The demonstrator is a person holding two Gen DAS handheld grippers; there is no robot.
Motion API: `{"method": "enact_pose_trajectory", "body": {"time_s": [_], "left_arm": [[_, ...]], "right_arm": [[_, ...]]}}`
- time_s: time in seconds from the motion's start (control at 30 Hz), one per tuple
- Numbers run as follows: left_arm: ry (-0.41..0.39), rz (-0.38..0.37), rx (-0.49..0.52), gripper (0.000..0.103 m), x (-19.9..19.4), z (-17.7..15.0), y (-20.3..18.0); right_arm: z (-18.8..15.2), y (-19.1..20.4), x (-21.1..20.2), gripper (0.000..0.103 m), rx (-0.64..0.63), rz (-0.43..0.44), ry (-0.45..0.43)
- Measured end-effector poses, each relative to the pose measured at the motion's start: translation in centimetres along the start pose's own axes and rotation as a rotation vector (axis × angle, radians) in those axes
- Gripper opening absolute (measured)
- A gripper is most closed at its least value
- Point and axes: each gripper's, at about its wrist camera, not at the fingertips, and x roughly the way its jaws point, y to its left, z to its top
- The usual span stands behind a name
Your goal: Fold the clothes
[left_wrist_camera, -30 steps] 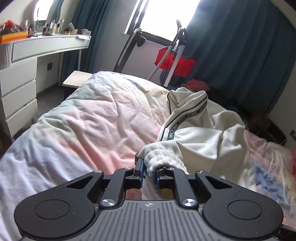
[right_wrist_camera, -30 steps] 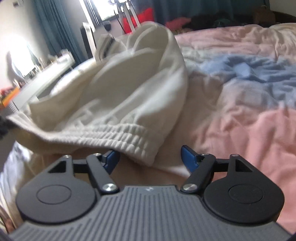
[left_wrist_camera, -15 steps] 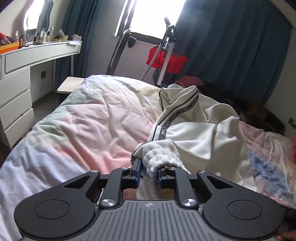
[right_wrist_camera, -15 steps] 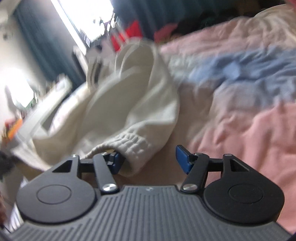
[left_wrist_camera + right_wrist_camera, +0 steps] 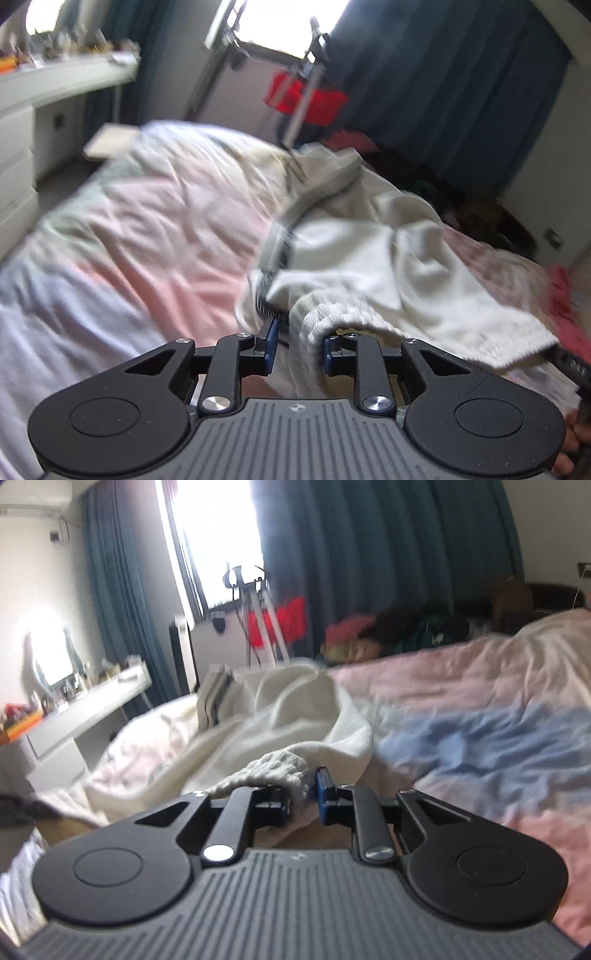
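Lying crumpled across the pink and blue duvet [image 5: 159, 236], the cream sweatshirt [image 5: 354, 240] is gripped at its ribbed hem [image 5: 332, 317] by both tools. Left gripper [image 5: 297, 347]: jaws drawn narrow with a bunched roll of ribbing pinched between the blue pads. Right gripper [image 5: 306, 797]: jaws likewise closed on a gathered fold of the same ribbed hem [image 5: 273, 768], seen from the other side. Both views are motion-blurred, so the depth of each bite cannot be confirmed. Assessment: the garment is soft, light and limp, with no stiffness to hold a shape; it will sag and drape from wherever it is held. The thick elastic ribbing offers the firmest purchase and should resist slipping better than the smooth body fabric. Risk noted: bunched cloth may pull out unevenly when stretched. The dark-striped collar [image 5: 216, 701] lies at the far end, toward the window [image 5: 214, 539].
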Motion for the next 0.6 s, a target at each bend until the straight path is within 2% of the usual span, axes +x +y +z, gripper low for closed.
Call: {"method": "enact_pose_trajectory", "body": {"time_s": [0.07, 0.13, 0.23, 0.37, 0.4, 0.5, 0.6], "left_arm": [[0.078, -0.011, -0.011, 0.025, 0.6, -0.8, -0.2], [0.144, -0.018, -0.031, 0.029, 1.1, -1.7, -0.3], [0.213, -0.067, -0.100, 0.046, 1.1, -2.7, 0.2], [0.226, -0.142, -0.137, 0.082, 0.2, -3.6, 0.3], [0.224, -0.157, -0.139, 0.084, 0.0, -3.7, 0.2], [0.210, -0.192, -0.174, 0.086, -0.3, -3.5, 0.4], [0.182, -0.230, -0.270, 0.086, -0.2, -2.7, 1.6]], "right_arm": [[0.2, -1.0, -0.1, 0.018, 0.027, 0.001, 0.056], [-0.5, -1.9, 0.3, 0.019, 0.049, -0.011, 0.143], [-1.2, -3.5, 0.3, 0.020, 0.097, -0.001, 0.239], [-0.5, -5.4, -1.5, 0.020, 0.191, 0.110, 0.260], [-0.3, -5.9, -2.1, 0.020, 0.214, 0.133, 0.252], [-0.4, -7.4, -3.1, 0.032, 0.295, 0.142, 0.221], [-0.9, -8.6, -2.3, 0.053, 0.392, 0.114, 0.223]]}}
